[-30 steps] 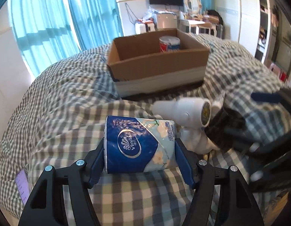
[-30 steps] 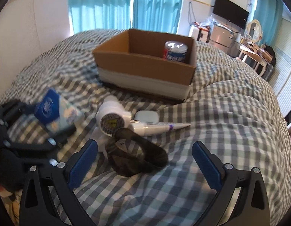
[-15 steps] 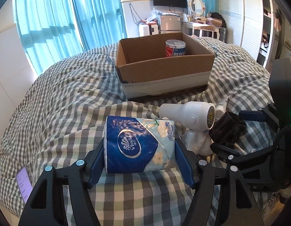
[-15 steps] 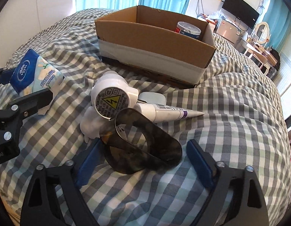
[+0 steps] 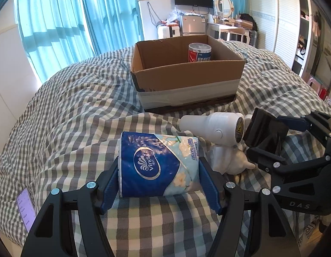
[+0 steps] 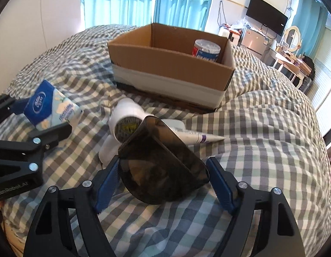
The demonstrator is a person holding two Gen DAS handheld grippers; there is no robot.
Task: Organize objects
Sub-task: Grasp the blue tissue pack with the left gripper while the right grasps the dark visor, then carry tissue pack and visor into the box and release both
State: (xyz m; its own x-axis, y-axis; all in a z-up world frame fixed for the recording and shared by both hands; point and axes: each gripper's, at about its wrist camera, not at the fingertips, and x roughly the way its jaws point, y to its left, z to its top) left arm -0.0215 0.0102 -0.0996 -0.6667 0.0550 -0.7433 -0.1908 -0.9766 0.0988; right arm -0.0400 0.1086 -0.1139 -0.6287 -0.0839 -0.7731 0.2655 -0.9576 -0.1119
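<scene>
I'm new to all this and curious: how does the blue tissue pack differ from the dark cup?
The tissue pack is opaque, blue and white with printed flowers; the dark cup is smoky, see-through plastic. The pack is a soft wrapped block; the cup is rigid, hollow and tipped over. The left gripper clamps the pack, the right gripper the cup. Both are outside the cardboard box.

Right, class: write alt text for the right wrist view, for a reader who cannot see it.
The right tongs grip a dark translucent cup over a checked bedspread. Behind it lie a white hair dryer and a tube, then an open cardboard box holding a can. At left, the left tongs hold a blue tissue pack.
</scene>
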